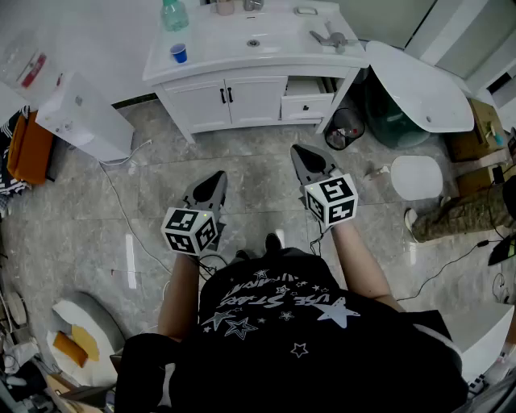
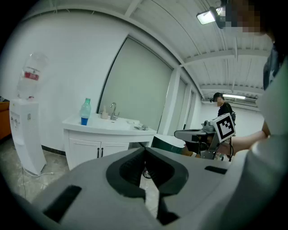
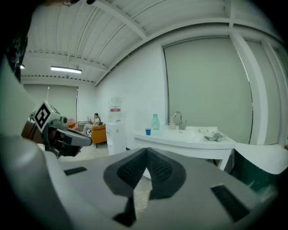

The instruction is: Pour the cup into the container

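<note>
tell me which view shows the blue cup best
Head view: the cup stands clear on the counter, seen from above. Left gripper view shows it small, overlapping the bottle; right gripper view shows it tiny.

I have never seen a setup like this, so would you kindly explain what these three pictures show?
A person holds a two-jaw gripper in each hand: the left gripper and the right gripper. The head view looks down from the person's head; the other two come from cameras on the grippers, looking along their jaws. Both are shut and hold nothing. Ahead stands a white sink counter bearing a blue cup and a green bottle.
</note>
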`<state>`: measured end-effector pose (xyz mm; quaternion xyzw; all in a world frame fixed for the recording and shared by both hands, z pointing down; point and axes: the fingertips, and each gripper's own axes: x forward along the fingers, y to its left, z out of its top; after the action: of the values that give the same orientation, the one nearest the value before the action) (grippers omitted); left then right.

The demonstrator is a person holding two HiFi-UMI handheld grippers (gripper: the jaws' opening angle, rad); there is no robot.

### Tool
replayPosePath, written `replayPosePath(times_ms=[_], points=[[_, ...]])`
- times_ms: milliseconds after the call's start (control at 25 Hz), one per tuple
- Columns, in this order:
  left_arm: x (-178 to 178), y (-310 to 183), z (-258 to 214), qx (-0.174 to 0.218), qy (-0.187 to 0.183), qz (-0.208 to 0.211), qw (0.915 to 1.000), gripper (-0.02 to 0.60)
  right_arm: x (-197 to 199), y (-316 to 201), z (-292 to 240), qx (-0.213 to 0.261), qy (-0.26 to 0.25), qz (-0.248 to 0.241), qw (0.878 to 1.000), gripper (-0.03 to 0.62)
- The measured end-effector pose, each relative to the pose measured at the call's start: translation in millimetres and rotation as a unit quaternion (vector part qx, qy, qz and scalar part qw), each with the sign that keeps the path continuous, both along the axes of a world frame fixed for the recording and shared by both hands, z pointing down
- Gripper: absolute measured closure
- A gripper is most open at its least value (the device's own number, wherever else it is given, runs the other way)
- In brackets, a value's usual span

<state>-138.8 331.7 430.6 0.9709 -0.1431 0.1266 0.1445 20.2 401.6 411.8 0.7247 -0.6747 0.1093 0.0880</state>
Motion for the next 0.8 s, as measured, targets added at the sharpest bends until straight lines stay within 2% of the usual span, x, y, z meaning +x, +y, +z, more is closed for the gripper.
replayPosePath(times_ms=[440, 800], points=[[23.8, -2.0, 7.5, 0.003, -0.009, -0.023, 0.9997, 0.569, 31.9, 9.0, 11.7, -0.005, 0.006, -0.003, 1.0, 0.589], [36.2, 2.1, 17.3, 0.016, -0.027, -0.038, 0.9988, 0.569, 33.2, -1.8, 22.7, -0.016, 0.027, -0.071, 0.997, 0.587]])
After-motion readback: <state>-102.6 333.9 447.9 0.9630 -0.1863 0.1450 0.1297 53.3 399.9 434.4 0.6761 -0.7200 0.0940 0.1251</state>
